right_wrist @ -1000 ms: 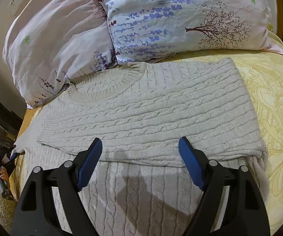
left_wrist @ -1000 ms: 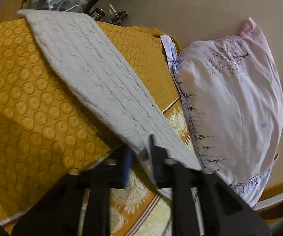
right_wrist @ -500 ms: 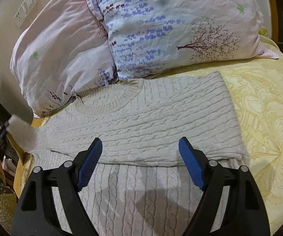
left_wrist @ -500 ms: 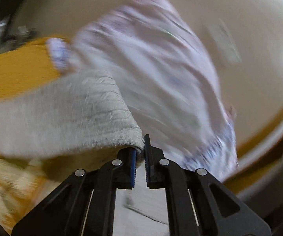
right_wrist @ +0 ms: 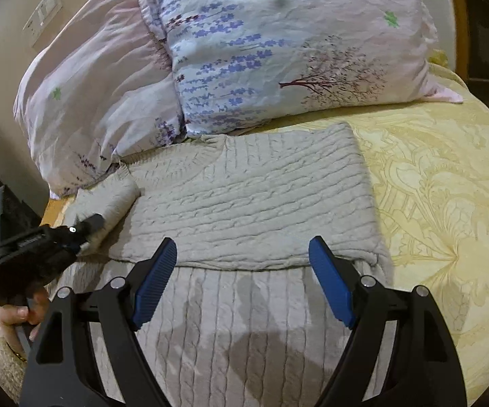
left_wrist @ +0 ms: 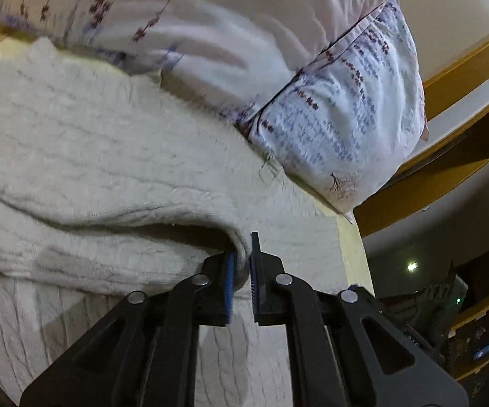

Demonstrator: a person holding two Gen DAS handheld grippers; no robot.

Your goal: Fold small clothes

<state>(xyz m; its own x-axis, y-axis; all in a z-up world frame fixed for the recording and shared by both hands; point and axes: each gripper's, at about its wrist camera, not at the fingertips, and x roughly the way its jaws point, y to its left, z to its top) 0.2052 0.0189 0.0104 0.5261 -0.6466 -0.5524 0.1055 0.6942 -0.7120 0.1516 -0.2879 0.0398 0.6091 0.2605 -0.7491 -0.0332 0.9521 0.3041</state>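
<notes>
While the grey cable-knit sweater (right_wrist: 251, 203) lies spread on the bed, its upper part is already folded down over its lower part, and its neckline sits just beside the two floral pillows (right_wrist: 278, 51). At the sweater's left edge the sleeve (left_wrist: 115, 156) is lifted off the bed and curls over toward the sweater's body. The left claw (left_wrist: 242, 268) is pinched nearly closed on the sleeve's cuff, with the knit squeezed between its blue pads (left_wrist: 230, 281). Seen from the right wrist, that same claw (right_wrist: 90, 227) is near the sweater's left shoulder, and a hand (right_wrist: 17, 312) grips its handle below. The right claw (right_wrist: 242, 281) hangs above the sweater's lower half with its jaws standing wide apart, nothing between them and no pad touching the knit. To the right of the sweater stretches the yellow patterned bedspread (right_wrist: 448, 203). Beyond the pillows, to the sweater's far left, a wall switch plate (right_wrist: 42, 13) shows.
</notes>
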